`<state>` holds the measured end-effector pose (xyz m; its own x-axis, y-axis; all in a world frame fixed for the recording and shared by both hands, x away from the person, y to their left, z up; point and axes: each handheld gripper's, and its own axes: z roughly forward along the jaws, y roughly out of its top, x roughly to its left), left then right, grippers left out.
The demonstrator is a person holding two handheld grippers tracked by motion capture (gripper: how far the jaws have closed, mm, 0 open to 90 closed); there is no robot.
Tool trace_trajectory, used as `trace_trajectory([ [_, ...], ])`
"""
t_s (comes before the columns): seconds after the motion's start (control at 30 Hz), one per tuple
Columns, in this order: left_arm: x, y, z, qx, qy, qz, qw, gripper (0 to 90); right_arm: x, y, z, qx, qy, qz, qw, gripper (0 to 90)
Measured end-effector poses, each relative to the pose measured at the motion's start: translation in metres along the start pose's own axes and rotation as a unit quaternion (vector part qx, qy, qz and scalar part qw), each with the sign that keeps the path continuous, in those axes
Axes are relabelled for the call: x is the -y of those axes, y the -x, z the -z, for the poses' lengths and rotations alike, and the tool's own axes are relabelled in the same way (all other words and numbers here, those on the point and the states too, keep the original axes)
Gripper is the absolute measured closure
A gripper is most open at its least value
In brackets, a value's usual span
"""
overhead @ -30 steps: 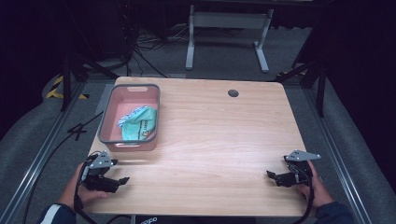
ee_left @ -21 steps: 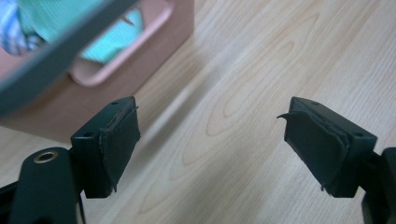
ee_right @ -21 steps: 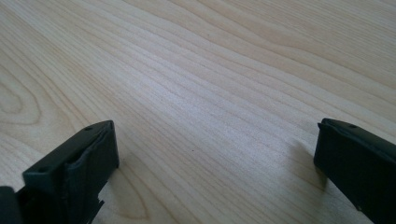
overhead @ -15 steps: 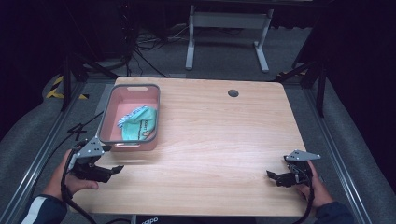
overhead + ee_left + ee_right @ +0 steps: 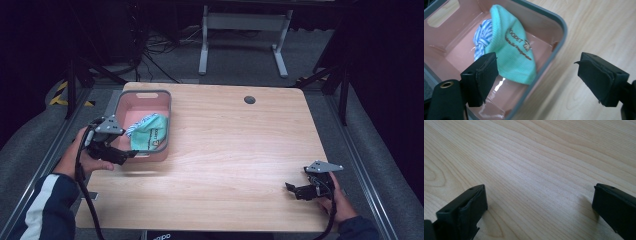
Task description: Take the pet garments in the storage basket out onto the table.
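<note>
Left gripper view told the relation that mattered: the mint-green cloth (image 5: 511, 50) lay ahead of and between the two black jaws, draped in the pink bin (image 5: 456, 47) with a blue-striped cloth (image 5: 480, 37) bunched just behind it at upper left of the frame. Its long axis ran from upper left down toward lower centre, the lower corner resting against the bin's near wall — so the left jaw stood over the bin's inside and the right jaw over the bare wooden table (image 5: 599, 30). The jaws stood wide apart, nothing between the pads. In the high view the left gripper (image 5: 122, 155) hovered at the bin's near left corner, left of centre of the frame, held in the person's left hand (image 5: 82, 160) with the forearm coming up from the lower left, jaws aimed rightward over the rim; it was plainly the nearer of the two. Well apart at lower right, the right gripper (image 5: 292, 189) sat low by the table's near edge — jaws spread too, with bare wood between them in the right gripper view, pointing left.
</note>
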<state>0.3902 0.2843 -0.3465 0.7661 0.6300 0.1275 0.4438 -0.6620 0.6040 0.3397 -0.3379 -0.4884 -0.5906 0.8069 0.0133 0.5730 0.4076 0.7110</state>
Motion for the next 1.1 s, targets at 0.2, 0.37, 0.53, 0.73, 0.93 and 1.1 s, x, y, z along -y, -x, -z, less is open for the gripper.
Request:
trace_trajectory([
  [0.2,-0.02,-0.018,-0.024,-0.008,-0.03,-0.01,0.9995,16.7,0.0,0.0,0.0,0.0,0.0,0.0,1.0,0.3],
  [0.37,-0.034,-0.034,-0.039,-0.008,-0.057,-0.009,0.9983,16.8,0.0,0.0,0.0,0.0,0.0,0.0,1.0,0.3],
  [0.53,-0.043,-0.048,-0.056,-0.002,-0.079,0.003,0.9969,16.8,0.0,0.0,0.0,0.0,0.0,0.0,1.0,0.2],
  [0.73,-0.046,-0.054,-0.085,0.007,-0.106,0.01,0.9943,17.6,0.0,0.0,0.0,0.0,0.0,0.0,1.0,0.3],
  [0.93,-0.05,-0.06,-0.108,0.016,-0.154,0.014,0.9878,16.6,0.0,0.0,0.0,0.0,0.0,0.0,1.0,0.3],
  [1.1,-0.054,-0.062,-0.13,0.024,-0.195,0.015,0.9804,17.8,0.0,0.0,0.0,0.0,0.0,0.0,1.0,0.2],
])
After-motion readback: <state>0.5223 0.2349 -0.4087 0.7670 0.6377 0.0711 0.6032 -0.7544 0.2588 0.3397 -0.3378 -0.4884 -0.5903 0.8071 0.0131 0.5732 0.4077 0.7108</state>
